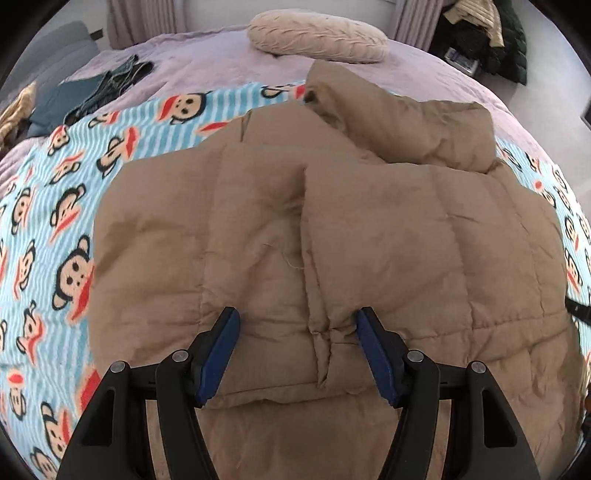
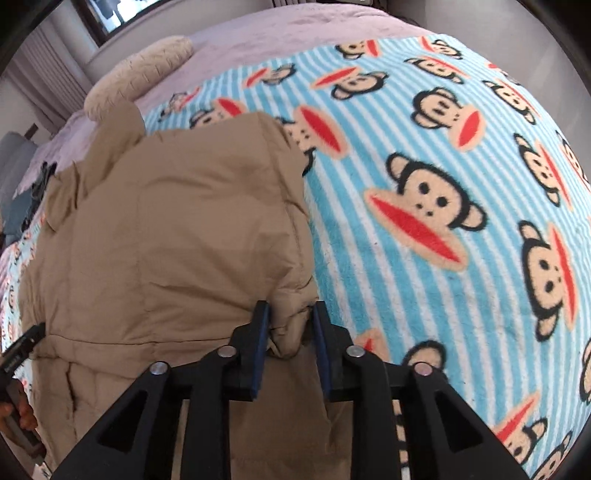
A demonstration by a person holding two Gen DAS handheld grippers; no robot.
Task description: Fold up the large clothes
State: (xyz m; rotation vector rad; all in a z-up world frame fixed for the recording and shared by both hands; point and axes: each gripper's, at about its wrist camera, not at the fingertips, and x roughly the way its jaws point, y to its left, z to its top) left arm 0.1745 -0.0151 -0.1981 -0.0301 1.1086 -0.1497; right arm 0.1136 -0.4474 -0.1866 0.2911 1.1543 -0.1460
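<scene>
A tan quilted puffer jacket (image 1: 332,236) lies partly folded on a blue striped monkey-print blanket (image 1: 48,206). My left gripper (image 1: 297,325) is open above the jacket's near edge, with a folded flap between the blue pads. In the right wrist view the jacket (image 2: 166,229) fills the left half. My right gripper (image 2: 290,317) is shut on a bunched fold of the jacket's right edge. The left gripper's tip (image 2: 22,343) shows at the far left edge of that view.
The blanket (image 2: 443,184) covers a lilac bedspread (image 1: 221,62). A beige oval pillow (image 1: 317,37) lies at the head of the bed. Dark teal clothes (image 1: 92,92) lie at the bed's left. More clothes (image 1: 480,33) are piled off the bed at the right.
</scene>
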